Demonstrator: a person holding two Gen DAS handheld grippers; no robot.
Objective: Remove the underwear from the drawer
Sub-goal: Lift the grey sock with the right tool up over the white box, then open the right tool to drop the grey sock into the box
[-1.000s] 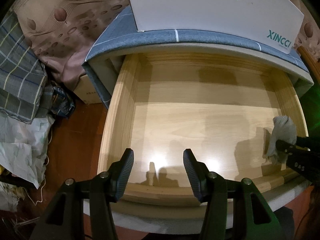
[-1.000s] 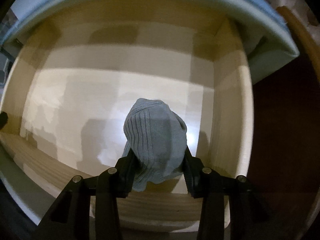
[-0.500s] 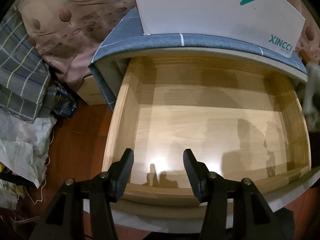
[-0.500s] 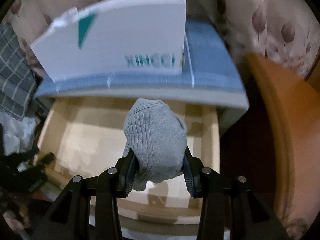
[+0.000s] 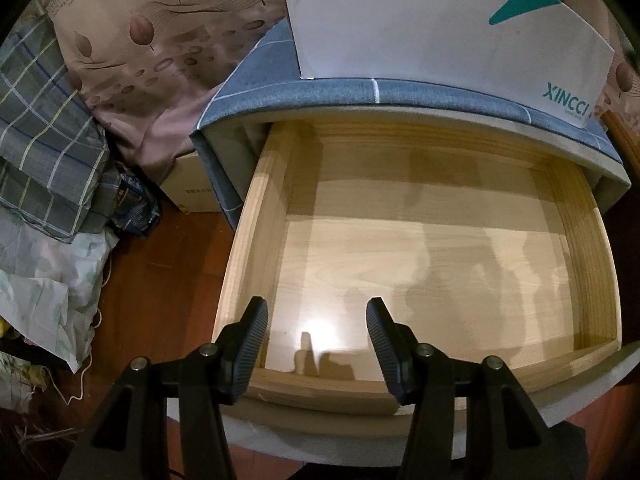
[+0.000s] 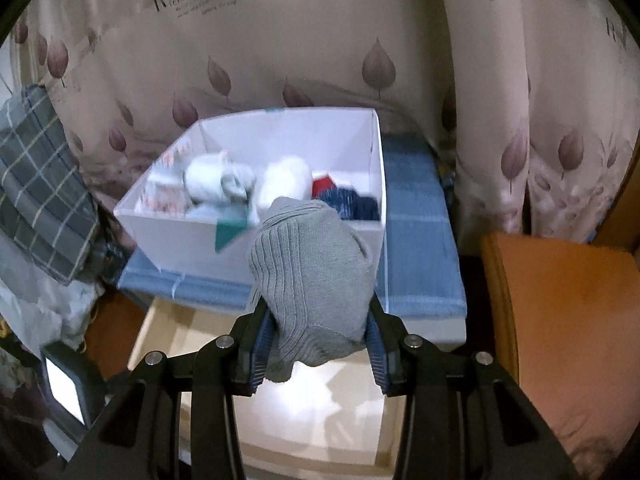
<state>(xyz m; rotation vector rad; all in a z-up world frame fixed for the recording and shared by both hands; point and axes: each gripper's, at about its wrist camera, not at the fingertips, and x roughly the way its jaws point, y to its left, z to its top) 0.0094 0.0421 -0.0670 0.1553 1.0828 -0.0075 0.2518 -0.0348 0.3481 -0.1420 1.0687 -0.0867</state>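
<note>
At your twelve o'clock hangs a leaf-print curtain (image 6: pixel 320 48); dark red-brown wood floor (image 5: pixel 160 280) spreads at nine, orange furniture (image 6: pixel 568 320) sits at three.

The left tool (image 5: pixel 317 334) is matte black plastic throughout — two flat, angular link arms on each side, running up to a pair of paddle-shaped fingers (image 5: pixel 251 342). The fingers' inner faces carry fine horizontal ribbing, dark grey-blue under the light. Four round silver screw heads sit at the link pivots, two on each side. A thin dark cable shows at the bottom edge between the arms.

The right tool (image 6: pixel 318 342) has the same build: black angular links, four silver pivot screws, triangular cut-outs low in the outer arms. Its finger pads (image 6: pixel 378 354) read bluer — ribbed in close horizontal lines.
</note>
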